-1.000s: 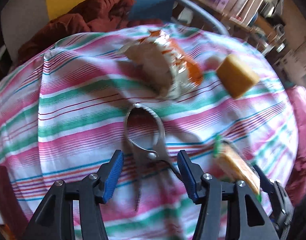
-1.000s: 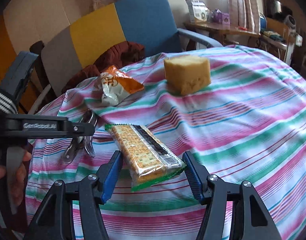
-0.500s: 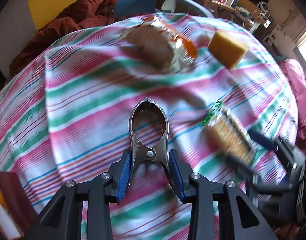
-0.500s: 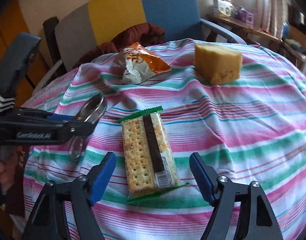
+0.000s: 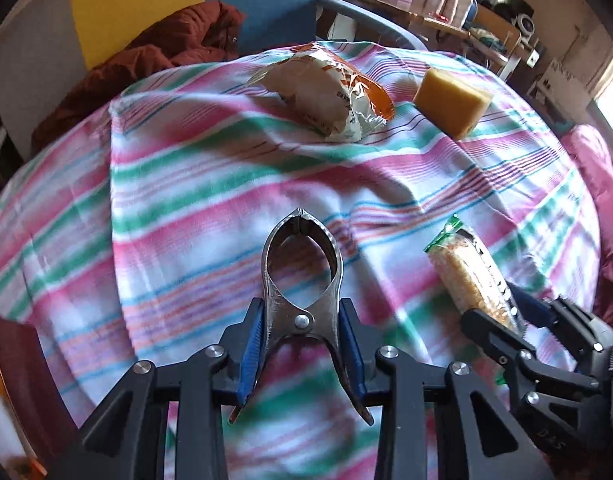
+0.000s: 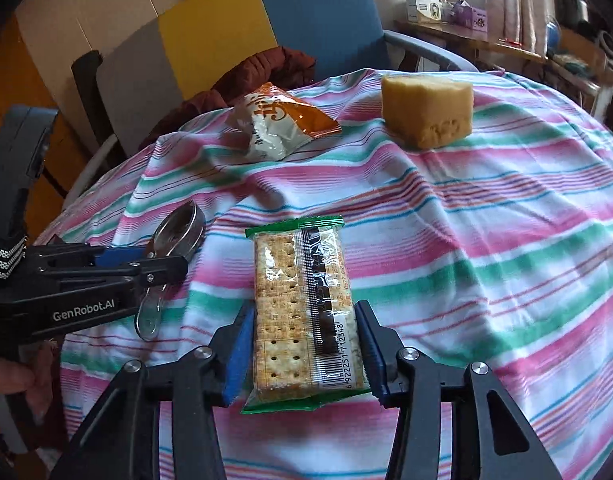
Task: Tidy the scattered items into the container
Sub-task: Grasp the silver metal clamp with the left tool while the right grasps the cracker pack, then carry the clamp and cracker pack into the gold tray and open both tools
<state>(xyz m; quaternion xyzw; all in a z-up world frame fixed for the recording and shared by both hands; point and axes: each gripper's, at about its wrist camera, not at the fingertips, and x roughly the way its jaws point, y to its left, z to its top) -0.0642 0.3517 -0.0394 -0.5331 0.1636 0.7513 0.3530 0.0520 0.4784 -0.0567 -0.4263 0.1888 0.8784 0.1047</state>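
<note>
At the far left of the left gripper, the striped cloth drops over the table edge beside a dark red-brown box corner; what it holds cannot be told. This gripper's 2 blue pads press the sides of a metal clamp at its pivot, and its jaws are closing, the clamp's nose pointing away over bare cloth. Ahead of it, near the far edge, lies an orange-and-white snack bag, with a yellow sponge block just to the right. Behind that edge stands a chair with a rust-coloured jacket on it. To the right, the right gripper has a cracker packet between its pads, which touch the wrapper's long sides; its jaws are closing. Open striped cloth stretches right of this gripper, free of items up to the rounded edge. A hand shows at the right-wrist view's lower left.
</note>
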